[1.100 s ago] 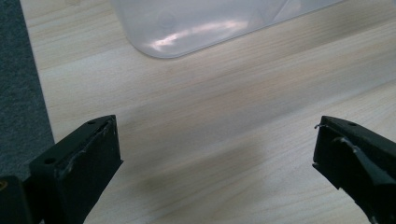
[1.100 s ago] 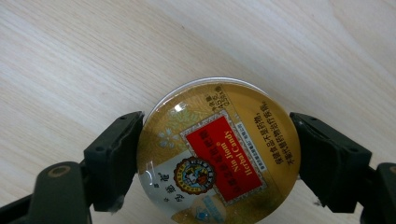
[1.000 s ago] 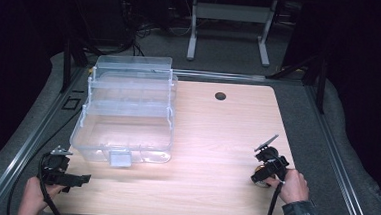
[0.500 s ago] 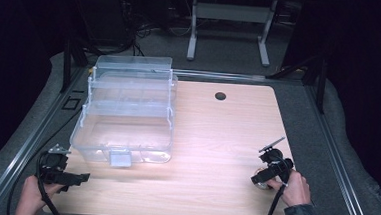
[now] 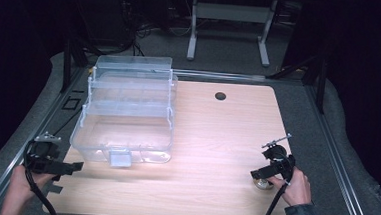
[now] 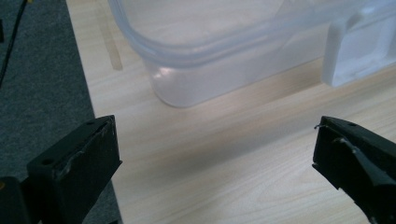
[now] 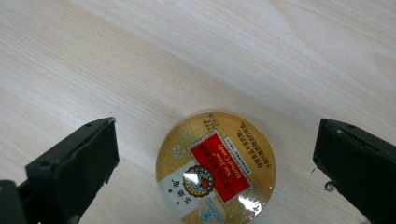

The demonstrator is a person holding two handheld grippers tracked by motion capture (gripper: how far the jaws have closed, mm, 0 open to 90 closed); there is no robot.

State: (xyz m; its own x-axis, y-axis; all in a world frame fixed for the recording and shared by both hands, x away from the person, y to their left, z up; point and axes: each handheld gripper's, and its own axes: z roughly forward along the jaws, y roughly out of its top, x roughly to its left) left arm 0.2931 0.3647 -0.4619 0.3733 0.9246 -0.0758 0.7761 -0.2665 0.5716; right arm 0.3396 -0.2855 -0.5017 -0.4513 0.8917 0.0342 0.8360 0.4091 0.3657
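Two jaws of the right gripper (image 7: 215, 172) gape around the gold candy tin (image 7: 215, 166) at the table's (image 5: 217, 134) 4 o'clock — having dropped toward it — pickup looks imminent; left gripper (image 6: 217, 172) open, idle.

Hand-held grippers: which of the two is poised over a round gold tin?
The right hand-held gripper: its open jaws flank the gold tin; the left hand-held gripper faces the clear box.
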